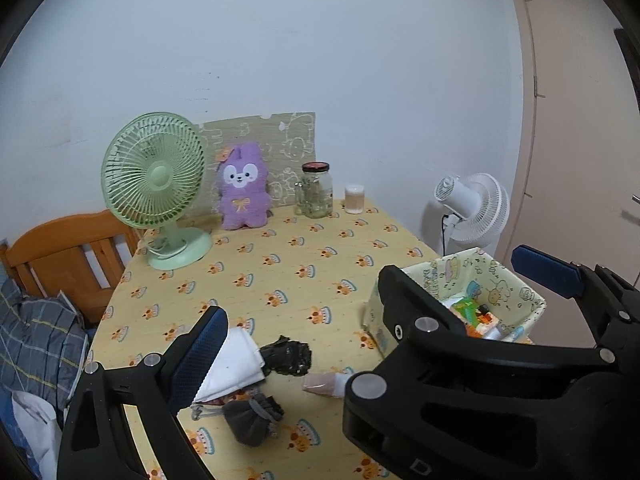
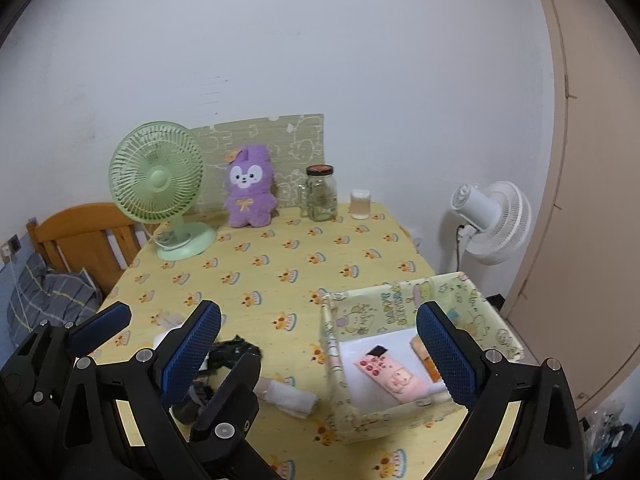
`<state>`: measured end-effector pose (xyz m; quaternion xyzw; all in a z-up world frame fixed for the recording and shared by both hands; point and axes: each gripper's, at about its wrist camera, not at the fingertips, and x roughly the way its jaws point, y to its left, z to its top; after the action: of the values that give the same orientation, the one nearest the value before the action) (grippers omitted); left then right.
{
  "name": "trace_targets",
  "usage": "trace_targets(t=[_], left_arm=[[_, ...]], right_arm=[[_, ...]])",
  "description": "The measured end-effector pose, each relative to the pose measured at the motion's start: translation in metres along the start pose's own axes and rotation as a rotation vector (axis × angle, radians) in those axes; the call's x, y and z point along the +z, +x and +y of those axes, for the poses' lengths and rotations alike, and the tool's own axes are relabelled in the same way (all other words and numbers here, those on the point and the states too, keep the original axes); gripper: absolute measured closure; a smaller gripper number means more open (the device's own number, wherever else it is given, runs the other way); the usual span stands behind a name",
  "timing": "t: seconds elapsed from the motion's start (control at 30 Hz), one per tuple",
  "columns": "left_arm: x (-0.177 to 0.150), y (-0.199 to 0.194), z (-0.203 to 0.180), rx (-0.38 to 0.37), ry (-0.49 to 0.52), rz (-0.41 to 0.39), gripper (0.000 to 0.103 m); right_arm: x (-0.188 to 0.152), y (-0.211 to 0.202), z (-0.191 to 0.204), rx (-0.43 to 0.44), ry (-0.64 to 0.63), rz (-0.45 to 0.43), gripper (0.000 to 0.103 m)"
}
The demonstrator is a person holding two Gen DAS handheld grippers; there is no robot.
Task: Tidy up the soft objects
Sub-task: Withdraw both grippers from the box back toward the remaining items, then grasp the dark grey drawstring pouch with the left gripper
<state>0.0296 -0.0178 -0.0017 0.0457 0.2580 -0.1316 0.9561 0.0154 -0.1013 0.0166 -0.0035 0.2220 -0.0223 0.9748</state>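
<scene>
Socks and small cloth bundles lie at the lower left of both views on a table (image 1: 280,264) with a yellow printed cloth. In the left wrist view, the left gripper (image 1: 296,316) stands with its jaws wide apart and nothing between them; its left blue pad covers the near edge of a white folded cloth (image 1: 240,360). Just right of the cloth is a crumpled black item (image 1: 290,356), too dark to identify. Below it sits a grey rolled sock (image 1: 252,420), and to the right a small pink-and-white roll (image 1: 324,383), partly hidden behind the black frame of the right gripper (image 1: 452,276), whose jaws also stand wide, empty.

In the right wrist view the right gripper (image 2: 320,336) frames the yellow patterned box (image 2: 400,304) at the lower right; its right pad hides part of the box's inside. A pink patterned item (image 2: 394,376) and an orange one (image 2: 424,354), half covered, lie in the box on a white lining. The left gripper (image 2: 168,322) hides most of the pile here; only the black item (image 2: 236,350) and the pale roll (image 2: 288,396) show clearly.

At the back of the table stand a green fan (image 1: 154,176), a purple plush toy (image 1: 242,186), a glass jar (image 1: 316,190) and a small cup (image 1: 355,199). A white fan (image 1: 472,208) stands beyond the table's edge, and a wooden chair (image 1: 68,248) is cut off at the left
</scene>
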Motion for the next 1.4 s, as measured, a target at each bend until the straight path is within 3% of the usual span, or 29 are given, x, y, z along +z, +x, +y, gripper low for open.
trace_targets(t=[0.63, 1.4], left_arm=[[-0.048, 0.011, 0.037, 0.137, -0.046, 0.023, 0.005], [-0.104, 0.061, 0.061, 0.167, -0.115, 0.155, 0.007]], right_arm=[[-0.040, 0.029, 0.038, 0.092, -0.047, 0.000, 0.004], [-0.092, 0.093, 0.062, 0.153, -0.105, 0.105, 0.005]])
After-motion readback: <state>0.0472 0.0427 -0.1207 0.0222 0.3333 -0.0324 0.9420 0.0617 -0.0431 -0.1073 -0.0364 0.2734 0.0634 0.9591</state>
